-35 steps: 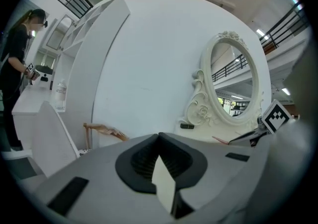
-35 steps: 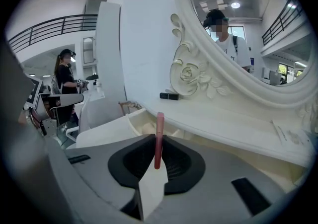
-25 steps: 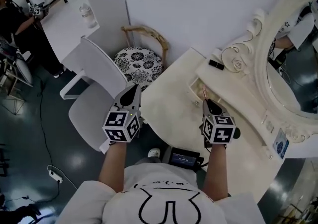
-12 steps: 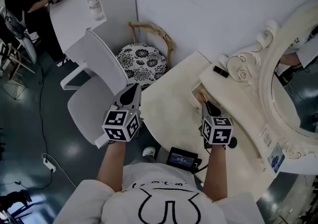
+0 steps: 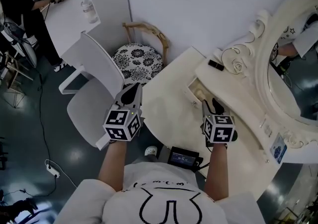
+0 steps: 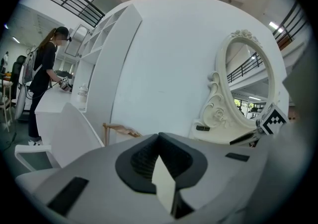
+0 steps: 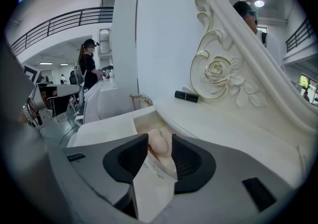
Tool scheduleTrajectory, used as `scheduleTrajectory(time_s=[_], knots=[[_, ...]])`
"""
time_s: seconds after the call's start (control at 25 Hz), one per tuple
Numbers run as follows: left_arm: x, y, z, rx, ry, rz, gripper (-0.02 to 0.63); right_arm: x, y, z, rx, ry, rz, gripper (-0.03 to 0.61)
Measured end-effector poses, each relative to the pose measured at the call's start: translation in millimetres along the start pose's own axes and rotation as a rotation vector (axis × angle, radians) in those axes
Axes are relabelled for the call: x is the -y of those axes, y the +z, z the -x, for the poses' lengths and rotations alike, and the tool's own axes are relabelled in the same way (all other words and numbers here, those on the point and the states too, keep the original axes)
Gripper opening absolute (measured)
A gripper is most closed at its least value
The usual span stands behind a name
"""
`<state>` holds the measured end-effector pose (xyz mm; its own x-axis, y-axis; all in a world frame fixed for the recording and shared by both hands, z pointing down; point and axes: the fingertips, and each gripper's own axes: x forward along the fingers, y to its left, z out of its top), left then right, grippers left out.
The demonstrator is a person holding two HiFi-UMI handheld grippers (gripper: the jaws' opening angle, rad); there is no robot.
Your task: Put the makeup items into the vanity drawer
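Left tongs [image 6: 159, 137]: closed tip to tip, nothing in them, held out over the floor short of the tabletop [image 5: 166, 101]. Idle as far as I can tell.

Right tongs [image 7: 160, 136]: part open, jaws have just been opening. A pale pink item [image 7: 159, 146] sits in the gap between them, down in the open drawer [image 7: 143, 121]. The pads don't look to be pressing on it, so I read this as the release.

Doing this step well:
- Open a bit wider before backing out, so neither pad drags the item.
- Withdraw along the tongs' own line, up and back. Don't go sideways, because the drawer's side wall is just beside the left jaw.
- Check the item lies below the drawer rim before anyone shuts the drawer.

Orientation: the item looks oblong. Its long axis runs roughly in line with the tongs, front to back in the drawer, with the rounded end pointing away toward the drawer's back. I can't tell whether it lies flat or leans on the wall. There is a thin darker edge on its left side, but I can't make out what that is.

Further right, a black tube [image 7: 186, 96] lies on its side on the vanity's upper ledge by the carved rose. It is well apart from the drawer and not yet in it, so it's probably the next pick.
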<state>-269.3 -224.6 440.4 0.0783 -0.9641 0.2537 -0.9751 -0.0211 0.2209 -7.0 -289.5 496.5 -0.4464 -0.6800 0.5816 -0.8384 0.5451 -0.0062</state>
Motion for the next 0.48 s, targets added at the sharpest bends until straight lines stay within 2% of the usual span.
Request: scheduleTrajectory(time_s=[0.2, 0.48], knots=[[18.8, 2.2, 0.2, 0.005, -0.060, -0.006, 0.015, 9.3, -7.0, 27.1, 0.024, -0.060, -0.038, 0.126], [65.1, 0.0, -1.1, 0.006, -0.186, -0.038, 0.015, 31.0, -26.7, 76.3, 0.077, -0.181, -0.097, 0.126]])
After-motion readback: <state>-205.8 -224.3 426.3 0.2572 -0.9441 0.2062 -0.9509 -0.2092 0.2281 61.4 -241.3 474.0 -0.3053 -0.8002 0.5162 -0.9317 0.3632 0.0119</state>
